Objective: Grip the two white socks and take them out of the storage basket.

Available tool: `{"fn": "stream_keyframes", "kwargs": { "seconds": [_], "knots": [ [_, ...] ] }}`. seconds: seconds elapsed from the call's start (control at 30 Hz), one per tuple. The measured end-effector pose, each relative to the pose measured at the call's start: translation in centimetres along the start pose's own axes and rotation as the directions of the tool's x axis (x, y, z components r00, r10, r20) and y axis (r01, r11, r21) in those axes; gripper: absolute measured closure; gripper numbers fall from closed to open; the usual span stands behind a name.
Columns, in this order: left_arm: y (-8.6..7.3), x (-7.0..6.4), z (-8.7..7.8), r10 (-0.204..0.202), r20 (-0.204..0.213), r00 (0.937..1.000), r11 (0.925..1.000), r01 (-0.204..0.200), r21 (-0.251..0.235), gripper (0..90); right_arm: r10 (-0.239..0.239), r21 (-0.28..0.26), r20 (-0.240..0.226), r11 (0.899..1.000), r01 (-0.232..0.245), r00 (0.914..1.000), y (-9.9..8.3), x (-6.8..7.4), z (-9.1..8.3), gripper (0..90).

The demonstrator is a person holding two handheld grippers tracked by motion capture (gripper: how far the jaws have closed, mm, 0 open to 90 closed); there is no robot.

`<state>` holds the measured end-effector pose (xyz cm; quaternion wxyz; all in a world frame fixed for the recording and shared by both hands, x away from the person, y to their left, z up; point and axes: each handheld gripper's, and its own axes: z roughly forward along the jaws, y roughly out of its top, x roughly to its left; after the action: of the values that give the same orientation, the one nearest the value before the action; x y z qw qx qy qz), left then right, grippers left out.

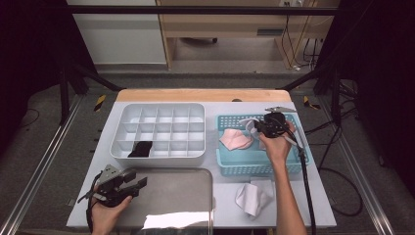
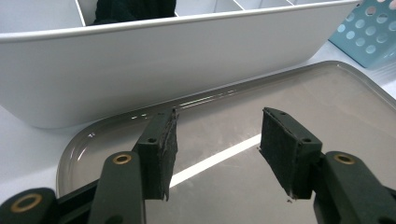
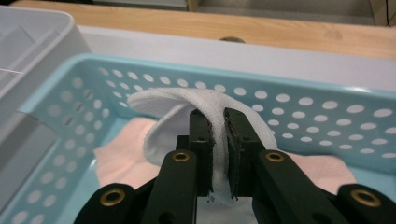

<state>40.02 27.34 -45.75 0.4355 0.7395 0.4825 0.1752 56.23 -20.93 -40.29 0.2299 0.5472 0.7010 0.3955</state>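
My right claw [image 3: 218, 154] is closed on a fold of the white sock [image 3: 187, 105] inside the blue basket [image 3: 327, 112], a light, soft cloth that I judge will hang limp, while my left claw [image 2: 217, 149] waits open and empty, well apart from the basket.

Black hand-held gripper [image 3: 218, 154], brass-coloured screws

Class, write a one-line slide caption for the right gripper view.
Right hand-held gripper shut on a white sock inside the blue perforated basket, pink cloth beneath.
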Motion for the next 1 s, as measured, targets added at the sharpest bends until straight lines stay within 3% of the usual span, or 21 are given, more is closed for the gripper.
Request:
{"fn": "stream_keyframes", "kwargs": {
  "seconds": [0.1,0.2,0.67,0.9,1.0],
  "knots": [
    [0.0,0.0,0.0,0.000,0.000,1.0000,1.0000,0.000,0.001,44.5,-0.010,-0.030,-0.011,0.999,0.010,0.9999,0.2,0.2,-1.0,82.4],
    [0.0,0.0,0.1,0.001,0.000,1.0000,1.0000,-0.001,0.003,44.5,-0.027,-0.078,-0.041,0.997,0.024,0.9988,0.5,0.6,-3.0,82.4],
    [0.0,-0.2,0.0,0.001,0.005,1.0000,1.0000,-0.001,0.001,46.1,-0.105,-0.171,-0.120,0.982,0.084,0.9872,0.2,2.8,-8.3,82.3],
    [0.1,-0.4,-0.2,0.004,0.013,0.9999,1.0000,-0.004,-0.007,49.8,-0.143,-0.216,-0.166,0.971,0.105,0.9756,-0.7,4.2,-11.3,82.2],
    [0.2,-0.4,-0.4,-0.001,0.016,0.9999,0.9998,0.002,-0.021,52.7,-0.143,-0.231,-0.202,0.968,0.095,0.9689,-1.9,4.6,-12.6,82.1]
  ]
}}
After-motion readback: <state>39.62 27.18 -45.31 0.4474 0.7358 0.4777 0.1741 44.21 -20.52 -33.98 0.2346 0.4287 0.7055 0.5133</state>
